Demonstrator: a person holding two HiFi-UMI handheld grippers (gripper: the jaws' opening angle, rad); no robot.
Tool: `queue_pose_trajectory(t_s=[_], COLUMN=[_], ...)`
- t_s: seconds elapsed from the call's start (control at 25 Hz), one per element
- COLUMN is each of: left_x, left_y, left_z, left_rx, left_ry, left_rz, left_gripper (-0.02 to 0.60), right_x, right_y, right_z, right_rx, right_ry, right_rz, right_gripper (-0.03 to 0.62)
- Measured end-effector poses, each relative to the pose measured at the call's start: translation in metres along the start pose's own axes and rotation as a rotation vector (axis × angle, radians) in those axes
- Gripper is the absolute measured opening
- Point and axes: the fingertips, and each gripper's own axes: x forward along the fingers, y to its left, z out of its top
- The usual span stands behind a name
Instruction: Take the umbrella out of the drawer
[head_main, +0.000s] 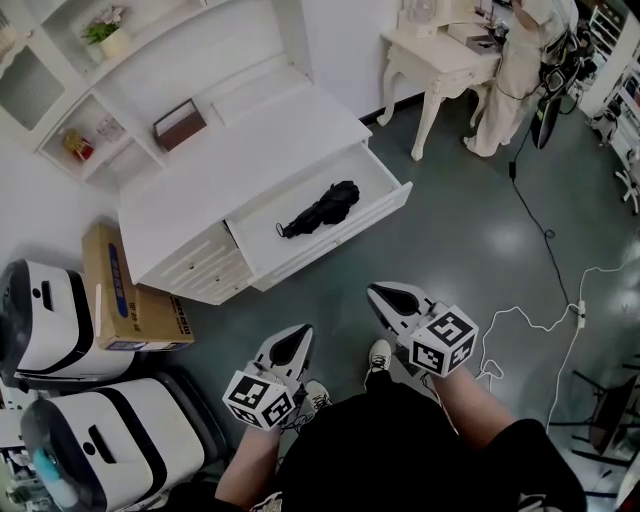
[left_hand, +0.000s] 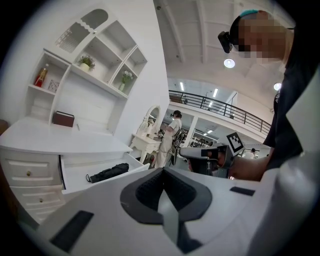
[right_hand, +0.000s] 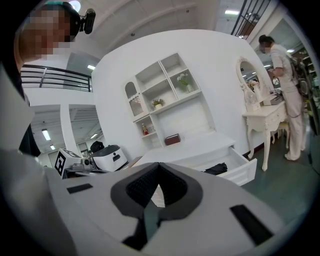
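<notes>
You're facing the open drawer
Your left hand-held gripper and right hand-held gripper are sitting closed and empty. The umbrella is lying mid-drawer, so open one and grip its middle.

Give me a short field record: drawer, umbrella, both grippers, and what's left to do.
drawer: white cabinet drawer, pulled open
umbrella: black folded umbrella, lying inside the drawer, nothing touching it
left gripper: left gripper shut, empty, short of the drawer
right gripper: right gripper shut, empty, also short of the drawer
other: brown rectangular box on the white cabinet top
remaining: umbrella not yet grasped; a gripper would have to open first
</notes>
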Motion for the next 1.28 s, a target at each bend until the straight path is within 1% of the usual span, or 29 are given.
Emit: queue_pose_trajectory(t_s=[0.24,0.72,0.96,1.28], left_x=[0.024,0.067,0.081,0.091], left_y=[0.001,-0.016,-0.022,-0.016], left_z=[0.012,0.032,0.040,0.046], left_rx=[0.004,0.030,0.057,0.078], left_ry=[-0.017,-0.035,-0.049,-0.059], left_rz=[0.021,0.070,0.096,0.141], left_gripper=[0.005,0.005,0.005,0.005], right_x=[0.004,-0.001,-0.002,0.001], right_y=[-0.022,-0.058,-0.071,-0.084], right_z=[0.012,0.039,0.048,0.055], right_rx=[-0.014,-0.027,-0.040,-0.046], right_ry=[0.007,-0.003,-0.012,-0.015], right_rz=[0.023,0.086,0.117,0.146], right_gripper=[0.003,0.003,0.003,0.003])
